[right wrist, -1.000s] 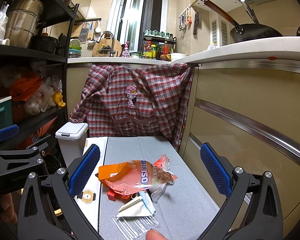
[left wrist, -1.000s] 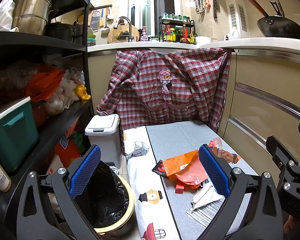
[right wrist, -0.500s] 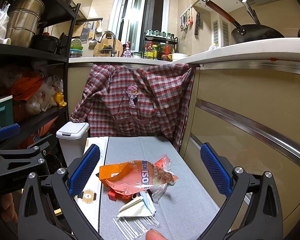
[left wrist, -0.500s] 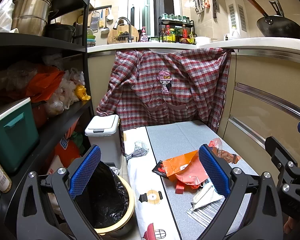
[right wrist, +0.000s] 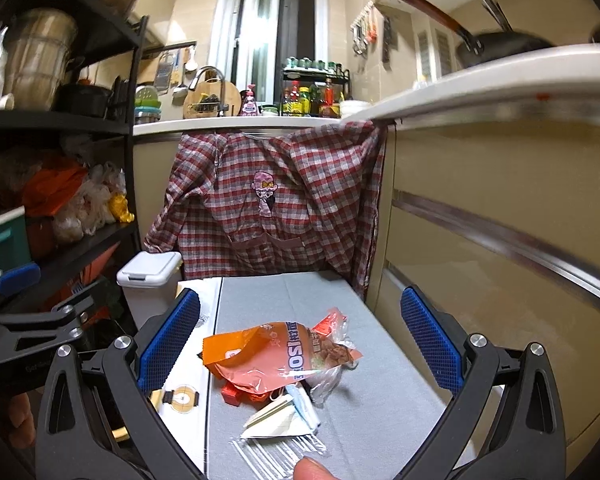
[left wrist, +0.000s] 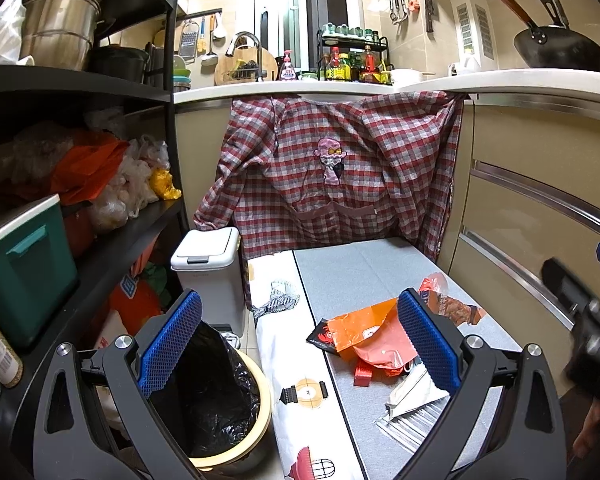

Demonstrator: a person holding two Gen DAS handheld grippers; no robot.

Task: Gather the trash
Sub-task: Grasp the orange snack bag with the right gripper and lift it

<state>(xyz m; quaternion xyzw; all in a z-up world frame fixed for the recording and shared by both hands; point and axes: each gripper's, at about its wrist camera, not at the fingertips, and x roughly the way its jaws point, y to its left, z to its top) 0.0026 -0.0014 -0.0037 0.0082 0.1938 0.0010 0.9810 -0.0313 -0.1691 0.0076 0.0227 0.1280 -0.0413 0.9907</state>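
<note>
Both grippers spread wide, empty: left gripper (left wrist: 300, 344) above the bag-lined bin (left wrist: 224, 412), right gripper (right wrist: 300, 340) over an orange snack wrapper (right wrist: 276, 356) lying among crumpled trash on the grey table (right wrist: 380, 400), beside the bin.

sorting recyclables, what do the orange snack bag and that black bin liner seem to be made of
Orange snack bag: thin glossy plastic film, judging by its crinkles, sheen and a clear end showing the contents.
Black bin liner: thin shiny plastic, wrinkled with highlights, draped over the bin rim.
</note>
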